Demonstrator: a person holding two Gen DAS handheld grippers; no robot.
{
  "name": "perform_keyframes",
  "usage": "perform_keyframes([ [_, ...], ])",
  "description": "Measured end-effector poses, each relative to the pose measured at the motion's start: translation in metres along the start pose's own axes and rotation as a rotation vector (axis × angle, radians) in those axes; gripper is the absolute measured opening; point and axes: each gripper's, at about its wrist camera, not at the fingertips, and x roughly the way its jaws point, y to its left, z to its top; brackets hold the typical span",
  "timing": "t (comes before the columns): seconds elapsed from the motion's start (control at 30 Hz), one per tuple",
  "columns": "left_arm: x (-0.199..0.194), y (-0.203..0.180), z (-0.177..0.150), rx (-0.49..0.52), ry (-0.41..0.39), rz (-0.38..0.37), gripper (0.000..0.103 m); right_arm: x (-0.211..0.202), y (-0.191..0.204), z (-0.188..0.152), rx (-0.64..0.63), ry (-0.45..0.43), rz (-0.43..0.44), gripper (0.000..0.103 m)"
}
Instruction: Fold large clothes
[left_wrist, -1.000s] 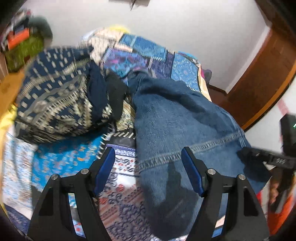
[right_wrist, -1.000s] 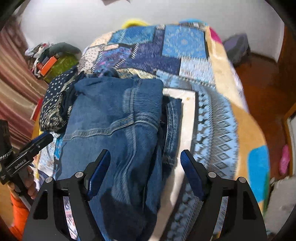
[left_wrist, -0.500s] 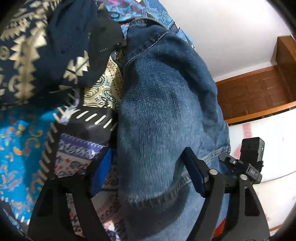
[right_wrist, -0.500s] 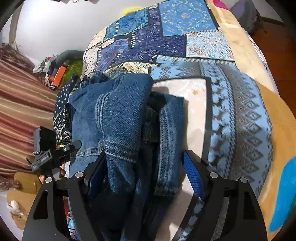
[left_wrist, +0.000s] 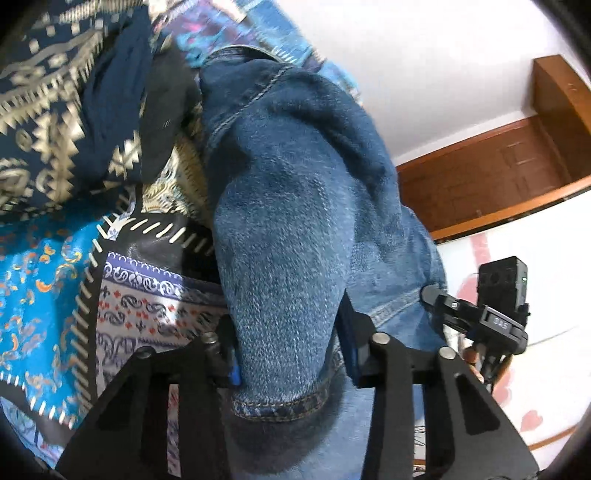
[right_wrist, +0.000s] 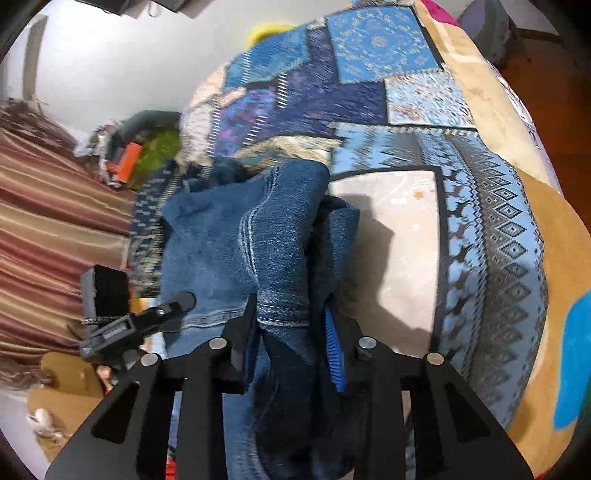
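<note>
Blue jeans (left_wrist: 295, 184) lie folded in a thick bundle on the patchwork bedspread (left_wrist: 48, 280). My left gripper (left_wrist: 291, 354) is closing its jaws, and its blue pads press on a hemmed fold of the denim at the near end. In the right wrist view the jeans (right_wrist: 240, 236) run away from me, and my right gripper (right_wrist: 290, 332) is also closing, pinching a stitched fold of denim between its pads. Each gripper shows in the other's view: the right gripper (left_wrist: 480, 317) at the jeans' right edge, the left gripper (right_wrist: 147, 317) at their left edge.
A dark blue garment with a pale pattern (left_wrist: 55, 110) is heaped left of the jeans. The bedspread (right_wrist: 480, 221) stretches to the right and far side. A striped curtain (right_wrist: 44, 221) and a green and orange pile (right_wrist: 147, 155) stand at the left. Brown woodwork (left_wrist: 498, 177) lines the wall.
Both grippers dipped toward the jeans and drew their wide jaws together onto folds of denim. The denim now bulges up between the pads.
</note>
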Motion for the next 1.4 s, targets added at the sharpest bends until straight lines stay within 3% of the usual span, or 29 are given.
perform_keyframes([
  [0.2,-0.072,-0.039,-0.012,0.13,-0.117,0.021,0.034,-0.026,0.065,-0.008,-0.113,-0.041,-0.032,0.026],
  [0.33,-0.125,-0.045,-0.004,0.163,-0.209,0.04,0.034,-0.029,0.108,-0.009,-0.183,-0.086,-0.025,0.026],
  [0.53,-0.208,-0.033,0.024,0.18,-0.313,0.11,0.034,-0.005,0.18,0.003,-0.295,-0.144,0.02,0.025],
  [0.7,-0.247,-0.021,0.049,0.204,-0.388,0.183,0.034,0.034,0.22,0.025,-0.346,-0.169,0.074,0.025],
  [0.83,-0.258,0.006,0.076,0.171,-0.403,0.222,0.034,0.072,0.24,0.047,-0.373,-0.179,0.083,0.025],
  [0.97,-0.246,0.056,0.118,0.1,-0.389,0.273,0.034,0.117,0.247,0.07,-0.34,-0.157,0.083,0.025],
  [1.1,-0.217,0.116,0.147,0.007,-0.328,0.359,0.035,0.18,0.243,0.089,-0.305,-0.118,0.01,0.025],
  [1.2,-0.199,0.143,0.153,-0.022,-0.31,0.428,0.043,0.218,0.238,0.093,-0.32,-0.1,-0.083,0.026],
  [1.27,-0.199,0.146,0.15,-0.023,-0.322,0.425,0.045,0.234,0.232,0.092,-0.33,-0.105,-0.133,0.029],
  [1.33,-0.202,0.14,0.143,-0.006,-0.332,0.427,0.048,0.233,0.233,0.088,-0.363,-0.123,-0.164,0.033],
  [1.4,-0.202,0.129,0.132,0.041,-0.34,0.501,0.05,0.223,0.235,0.077,-0.415,-0.144,-0.207,0.038],
])
